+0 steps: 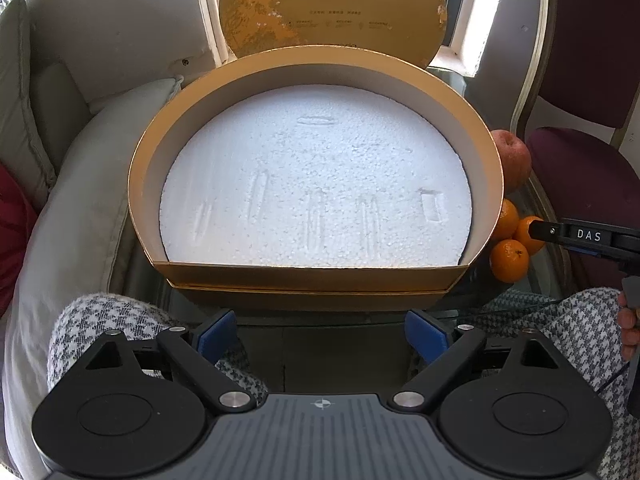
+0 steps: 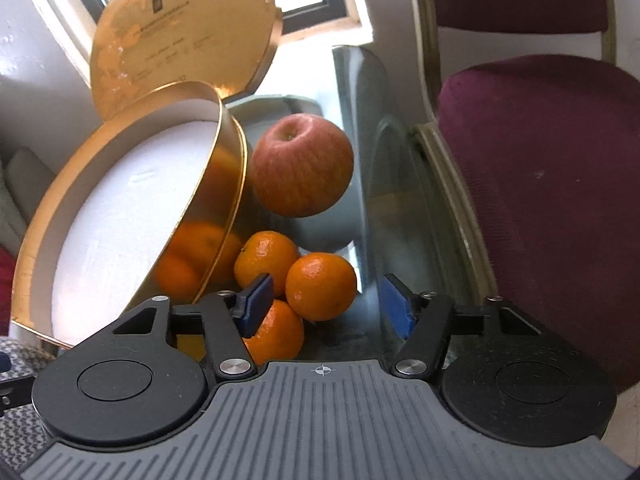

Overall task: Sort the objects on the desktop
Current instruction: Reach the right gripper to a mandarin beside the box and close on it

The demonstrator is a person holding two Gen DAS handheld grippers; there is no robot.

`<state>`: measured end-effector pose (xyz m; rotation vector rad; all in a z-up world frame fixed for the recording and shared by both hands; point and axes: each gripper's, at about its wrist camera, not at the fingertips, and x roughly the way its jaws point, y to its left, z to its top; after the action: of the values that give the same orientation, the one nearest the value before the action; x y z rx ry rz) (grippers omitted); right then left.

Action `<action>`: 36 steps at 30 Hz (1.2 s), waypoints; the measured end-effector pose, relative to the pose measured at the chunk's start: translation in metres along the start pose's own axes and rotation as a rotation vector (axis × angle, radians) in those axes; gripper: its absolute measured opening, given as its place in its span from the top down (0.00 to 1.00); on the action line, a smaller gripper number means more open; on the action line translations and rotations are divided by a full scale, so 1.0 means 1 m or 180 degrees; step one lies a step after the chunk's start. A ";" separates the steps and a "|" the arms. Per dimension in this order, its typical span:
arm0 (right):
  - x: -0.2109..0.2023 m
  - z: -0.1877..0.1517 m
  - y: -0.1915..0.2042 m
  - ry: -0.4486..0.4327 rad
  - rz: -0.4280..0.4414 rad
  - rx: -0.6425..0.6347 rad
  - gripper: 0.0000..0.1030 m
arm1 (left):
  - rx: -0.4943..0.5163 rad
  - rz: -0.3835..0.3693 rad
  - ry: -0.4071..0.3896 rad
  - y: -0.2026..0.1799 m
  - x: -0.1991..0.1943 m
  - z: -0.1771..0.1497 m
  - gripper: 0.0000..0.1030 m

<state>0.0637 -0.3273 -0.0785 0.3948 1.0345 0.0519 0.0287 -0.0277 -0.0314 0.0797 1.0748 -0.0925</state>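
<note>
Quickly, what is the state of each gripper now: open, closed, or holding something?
Left gripper: open, holding nothing, in front of the round gold cardboard box.
Right gripper: open, holding nothing, jaws at the small orange tangerines.

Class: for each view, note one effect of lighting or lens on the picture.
Left wrist: window light washes out the foam in the box, leaving only faint dents visible. Right wrist: the box's gold wall mirrors the oranges; the fisheye bends the chair frame.
</note>
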 end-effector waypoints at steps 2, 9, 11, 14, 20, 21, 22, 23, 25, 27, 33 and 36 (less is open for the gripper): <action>0.004 0.001 -0.002 0.0011 0.0078 0.0014 0.39 | -0.0005 0.0006 0.0019 0.000 0.002 0.000 0.11; 0.021 0.001 -0.012 0.0120 0.0309 0.0099 0.39 | 0.0015 0.0071 0.0052 -0.001 0.004 0.002 0.11; 0.022 -0.002 -0.015 0.0142 0.0330 0.0097 0.42 | 0.0018 0.0081 0.0060 0.000 0.004 0.003 0.11; 0.022 -0.003 -0.018 0.0129 0.0385 0.0134 0.52 | 0.0025 0.0093 0.0067 0.000 0.005 0.003 0.10; 0.020 -0.003 -0.017 0.0113 0.0363 0.0127 0.56 | 0.0049 0.0112 0.0079 0.000 0.003 0.001 0.08; 0.020 -0.003 -0.017 0.0105 0.0348 0.0131 0.56 | 0.0047 0.0116 0.0069 0.000 0.002 0.001 0.08; 0.019 -0.003 -0.017 0.0092 0.0340 0.0143 0.56 | 0.0045 0.0121 0.0058 0.000 0.001 0.000 0.08; 0.017 -0.003 -0.017 0.0078 0.0331 0.0154 0.56 | 0.0041 0.0123 0.0050 0.001 0.000 0.000 0.08; 0.015 -0.003 -0.018 0.0059 0.0317 0.0176 0.56 | 0.0029 0.0123 0.0037 0.002 -0.001 -0.001 0.08; 0.015 -0.003 -0.019 0.0088 0.0306 0.0190 0.56 | 0.0016 0.0120 0.0029 0.003 -0.003 -0.002 0.08; 0.002 0.000 -0.016 0.0041 0.0274 0.0184 0.56 | -0.0041 0.0102 -0.0016 0.009 -0.009 -0.006 0.08; -0.005 0.003 -0.010 0.0022 0.0224 0.0100 0.56 | -0.0093 0.0106 -0.0030 0.013 -0.011 -0.009 0.08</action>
<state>0.0624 -0.3389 -0.0765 0.4598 1.0291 0.1001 0.0175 -0.0129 -0.0257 0.0707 1.0647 -0.0472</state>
